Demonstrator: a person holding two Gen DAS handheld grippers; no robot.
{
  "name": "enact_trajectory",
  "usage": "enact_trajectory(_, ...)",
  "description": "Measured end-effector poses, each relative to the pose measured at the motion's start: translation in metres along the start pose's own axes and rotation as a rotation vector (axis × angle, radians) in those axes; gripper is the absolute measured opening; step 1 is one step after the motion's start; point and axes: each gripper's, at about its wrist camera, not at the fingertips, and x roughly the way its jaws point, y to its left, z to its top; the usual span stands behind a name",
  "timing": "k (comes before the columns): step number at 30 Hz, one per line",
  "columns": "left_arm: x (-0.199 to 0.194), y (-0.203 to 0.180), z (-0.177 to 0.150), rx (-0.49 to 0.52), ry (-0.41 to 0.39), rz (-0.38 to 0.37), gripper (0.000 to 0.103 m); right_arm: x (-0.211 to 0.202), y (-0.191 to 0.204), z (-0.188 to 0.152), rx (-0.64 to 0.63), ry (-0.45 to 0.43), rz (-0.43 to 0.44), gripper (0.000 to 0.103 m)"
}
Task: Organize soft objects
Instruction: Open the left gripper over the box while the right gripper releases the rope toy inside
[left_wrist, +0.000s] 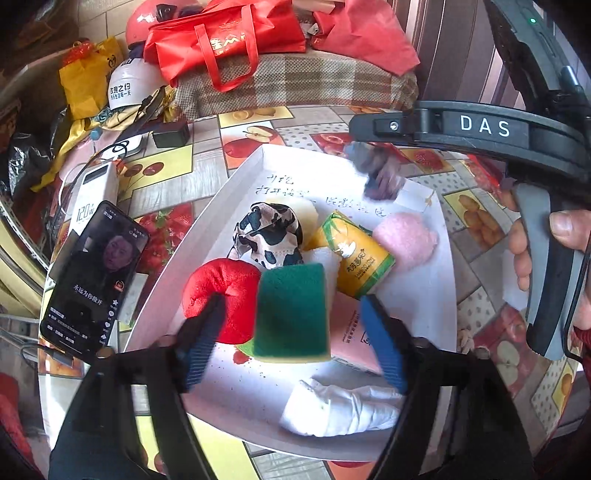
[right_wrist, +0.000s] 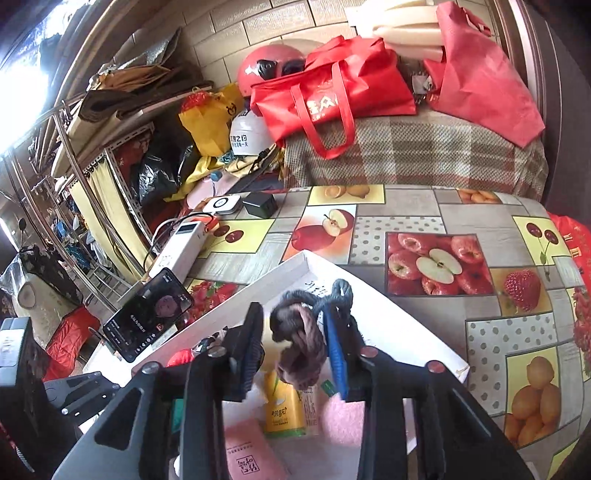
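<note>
A white tray (left_wrist: 424, 306) holds soft things: a red plush (left_wrist: 221, 288), a cow-print cloth (left_wrist: 269, 232), a yellow tissue pack (left_wrist: 354, 254), a pink puff (left_wrist: 404, 236), a pink packet (left_wrist: 351, 332) and a white cloth roll (left_wrist: 340, 410). My left gripper (left_wrist: 291, 332) hangs open above the tray, with a green-and-yellow sponge (left_wrist: 291, 314) between its fingers, which do not touch it. My right gripper (right_wrist: 295, 343) is shut on a knotted brown-and-blue yarn bundle (right_wrist: 303, 343), held above the tray's far part (right_wrist: 388, 314); in the left wrist view the bundle (left_wrist: 380, 173) looks blurred.
The tray sits on a fruit-print tablecloth (right_wrist: 439, 266). A phone (left_wrist: 92, 277), a white power bank (left_wrist: 92, 195) and a black charger (left_wrist: 171, 134) lie left of it. A plaid cushion (right_wrist: 413, 155) with red bags (right_wrist: 332, 96) stands behind.
</note>
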Motion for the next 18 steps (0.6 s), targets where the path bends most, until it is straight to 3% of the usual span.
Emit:
enact_trajectory(1,0.001,0.000,-0.001,0.000,0.002,0.019,0.101,0.005,0.000,-0.001,0.008,0.016,0.002,0.091)
enact_trajectory(2,0.003,0.001,-0.002,-0.002,0.008,0.041,0.103,0.009,0.000,-0.003,0.011,0.033,-0.003,0.103)
enact_trajectory(18,-0.002,-0.004,-0.013,-0.015,0.032,0.051,0.103,-0.012,0.011,-0.016,0.015,0.006,-0.042,0.103)
